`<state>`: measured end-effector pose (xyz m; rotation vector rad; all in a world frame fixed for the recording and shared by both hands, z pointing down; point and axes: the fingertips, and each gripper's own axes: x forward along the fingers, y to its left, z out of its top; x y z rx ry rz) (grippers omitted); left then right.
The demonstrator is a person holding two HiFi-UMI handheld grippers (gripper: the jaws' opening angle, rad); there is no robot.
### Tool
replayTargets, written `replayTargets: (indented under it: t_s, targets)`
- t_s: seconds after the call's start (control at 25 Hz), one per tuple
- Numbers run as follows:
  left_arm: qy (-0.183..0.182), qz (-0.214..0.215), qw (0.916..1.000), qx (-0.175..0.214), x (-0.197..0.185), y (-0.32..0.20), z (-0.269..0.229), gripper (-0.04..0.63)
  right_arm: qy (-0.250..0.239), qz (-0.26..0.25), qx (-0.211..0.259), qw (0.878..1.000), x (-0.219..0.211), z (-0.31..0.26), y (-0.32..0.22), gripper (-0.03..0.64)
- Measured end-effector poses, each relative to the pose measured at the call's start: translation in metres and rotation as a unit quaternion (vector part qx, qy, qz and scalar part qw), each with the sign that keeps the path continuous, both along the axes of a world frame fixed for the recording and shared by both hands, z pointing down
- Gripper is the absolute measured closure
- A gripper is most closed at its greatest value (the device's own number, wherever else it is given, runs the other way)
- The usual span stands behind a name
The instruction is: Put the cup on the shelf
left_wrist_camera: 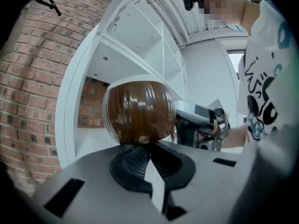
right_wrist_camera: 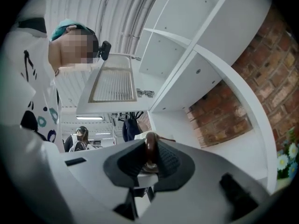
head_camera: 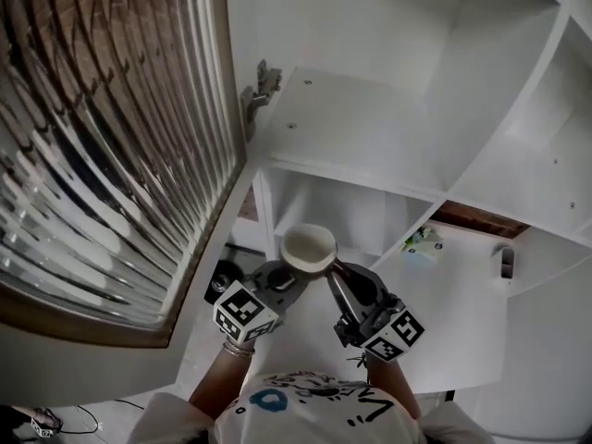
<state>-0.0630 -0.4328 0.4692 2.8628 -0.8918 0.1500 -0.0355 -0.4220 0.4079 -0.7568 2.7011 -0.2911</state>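
Right gripper (right_wrist_camera: 149, 155): fingers narrowly apart, clamped on a thin brown edge of the cup (head_camera: 308, 246), which is brown outside and white inside. Left gripper (left_wrist_camera: 148, 149): fingers drawn together, tips against the cup's rounded brown wall. The cup hangs in the air between both grippers, just in front of the white shelf unit (head_camera: 370, 128), level with its lower open compartment; the gripper cubes (head_camera: 245, 313) carry black-and-white square markers.

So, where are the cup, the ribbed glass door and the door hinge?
cup (head_camera: 308, 246), head view, its white inside.
ribbed glass door (head_camera: 102, 137), head view, middle of the glass.
door hinge (head_camera: 260, 89), head view, its metal arm.
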Motion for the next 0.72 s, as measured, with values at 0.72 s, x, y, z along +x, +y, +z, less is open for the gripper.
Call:
replayTargets:
  t_s: [0.72]
  targets:
    - [0.000, -0.034, 0.9979, -0.056, -0.015, -0.036, 0.031, 0.580, 0.066, 0.077, 0.020, 0.995, -0.011, 0.030, -0.073, 0.558]
